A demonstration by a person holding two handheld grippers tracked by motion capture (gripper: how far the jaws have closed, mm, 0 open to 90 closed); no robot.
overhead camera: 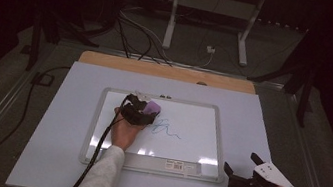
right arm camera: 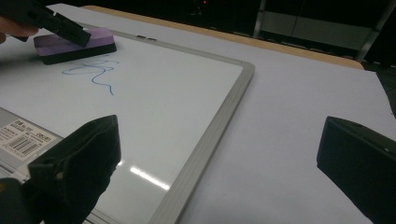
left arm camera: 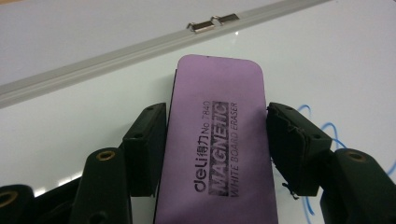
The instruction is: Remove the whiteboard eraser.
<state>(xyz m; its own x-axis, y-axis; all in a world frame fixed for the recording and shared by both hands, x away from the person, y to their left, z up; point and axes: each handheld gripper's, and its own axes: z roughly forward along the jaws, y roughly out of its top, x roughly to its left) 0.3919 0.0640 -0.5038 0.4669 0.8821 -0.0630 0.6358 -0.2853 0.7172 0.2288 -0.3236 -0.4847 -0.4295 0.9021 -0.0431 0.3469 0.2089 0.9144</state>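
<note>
From the high view, a whiteboard (overhead camera: 98,128) lies flat in the middle of the bench (overhead camera: 43,155), its long frame parallel to the bench's near edge. The left gripper (overhead camera: 144,111) sits over the board's far-left area, near the far frame, with a purple eraser (overhead camera: 153,106) between its jaws. Just beside the eraser, toward the board's centre, runs a blue scribble (overhead camera: 165,127). The right gripper (overhead camera: 243,174) rests off the board, at the bench's near-right corner, its jaws spread and holding nothing.

In the left gripper view, the jaws close on the eraser's two long sides, roughly at mid-length, pads pressed flat against its edges. The printed top reads "MAGNETIC WHITE BOARD ERASER". Metal clips (left arm camera: 212,22) on the far frame lie beyond it, and loops of blue ink show at the right.

In the right gripper view, the jaws stand wide apart over bare bench beside the board's right frame. Farther off, the eraser rests on the board near its far-left corner, a dark felt layer under the purple top, touching the surface just beside the scribble.

The eraser looks light and rigid on top with a soft wiping base; being magnetic, it may cling slightly to the board. The long sides, as held now, seem the best grip, since they keep the felt flat.
</note>
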